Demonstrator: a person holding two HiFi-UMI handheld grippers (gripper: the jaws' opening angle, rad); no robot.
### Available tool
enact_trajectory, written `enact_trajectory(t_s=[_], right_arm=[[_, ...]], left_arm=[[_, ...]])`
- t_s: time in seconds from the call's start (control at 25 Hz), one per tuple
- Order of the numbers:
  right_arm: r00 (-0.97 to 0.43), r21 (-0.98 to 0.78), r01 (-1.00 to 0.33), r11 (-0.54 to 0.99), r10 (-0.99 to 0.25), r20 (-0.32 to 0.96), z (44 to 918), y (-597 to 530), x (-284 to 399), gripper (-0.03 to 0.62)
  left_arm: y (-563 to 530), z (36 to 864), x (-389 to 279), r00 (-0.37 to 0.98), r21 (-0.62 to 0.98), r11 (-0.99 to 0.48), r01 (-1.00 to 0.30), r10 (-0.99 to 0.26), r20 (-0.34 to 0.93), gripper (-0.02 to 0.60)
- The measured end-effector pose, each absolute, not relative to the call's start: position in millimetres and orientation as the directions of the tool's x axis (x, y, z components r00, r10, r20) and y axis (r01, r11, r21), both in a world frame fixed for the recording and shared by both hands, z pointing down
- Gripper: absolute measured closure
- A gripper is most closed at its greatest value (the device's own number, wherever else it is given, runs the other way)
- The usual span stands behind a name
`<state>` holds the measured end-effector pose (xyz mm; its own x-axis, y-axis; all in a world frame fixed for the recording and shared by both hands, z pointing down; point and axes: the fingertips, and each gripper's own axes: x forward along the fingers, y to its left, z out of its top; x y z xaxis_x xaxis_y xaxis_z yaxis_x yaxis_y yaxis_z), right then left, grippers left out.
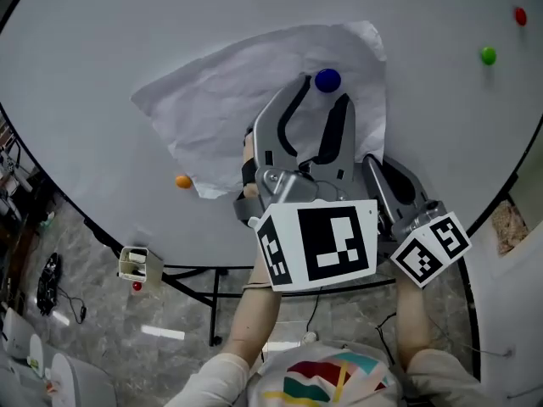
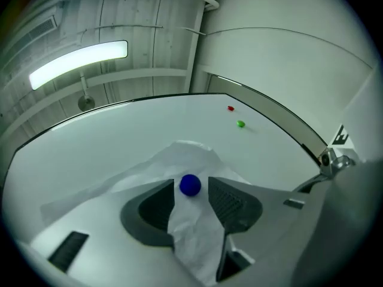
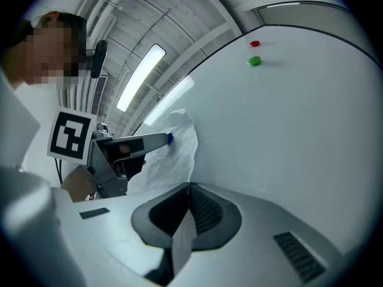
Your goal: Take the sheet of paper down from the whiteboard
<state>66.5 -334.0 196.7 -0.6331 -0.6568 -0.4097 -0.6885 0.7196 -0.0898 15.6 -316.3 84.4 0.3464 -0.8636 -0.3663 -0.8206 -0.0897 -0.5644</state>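
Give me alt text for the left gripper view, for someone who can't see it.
The left tool has its jaws apart either side of a blue magnet on a crumpled sheet of paper on a whiteboard, with a fold of paper running between them. A red magnet and a green magnet sit farther up.

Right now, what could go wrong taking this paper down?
1. The right gripper is shut on the sheet of paper while the blue magnet pins it to the board; pulling could tear it.
2. The left gripper stands open around both magnet and paper; closing might pinch the paper too.
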Motion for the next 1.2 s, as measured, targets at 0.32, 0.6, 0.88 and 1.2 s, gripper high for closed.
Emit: enact_trajectory(t_s=[0.32, 0.6, 0.88, 1.2], right_arm=[[-0.649, -0.070, -0.685, 0.725, -0.651, -0.394, 196, -329, 73, 0.579], [-0.590, 0.038, -0.782, 0.622, -0.719, -0.367, 194, -333, 76, 0.579], [-0.549, 0.093, -0.828, 0.553, -0.765, -0.336, 204, -329, 67, 0.580], [-0.512, 0.193, -0.859, 0.475, -0.816, -0.270, 227, -323, 57, 0.579]], left_arm=[[-326, 78, 23, 0.303, -0.568, -0.065, -0.821, -0.892, -0.337, 0.411], [-326, 77, 25, 0.299, -0.545, -0.072, -0.836, -0.892, -0.340, 0.413], [-322, 71, 24, 0.297, -0.532, -0.064, -0.844, -0.883, -0.365, 0.414], [-323, 46, 18, 0.284, -0.526, -0.033, -0.850, -0.870, -0.403, 0.414]])
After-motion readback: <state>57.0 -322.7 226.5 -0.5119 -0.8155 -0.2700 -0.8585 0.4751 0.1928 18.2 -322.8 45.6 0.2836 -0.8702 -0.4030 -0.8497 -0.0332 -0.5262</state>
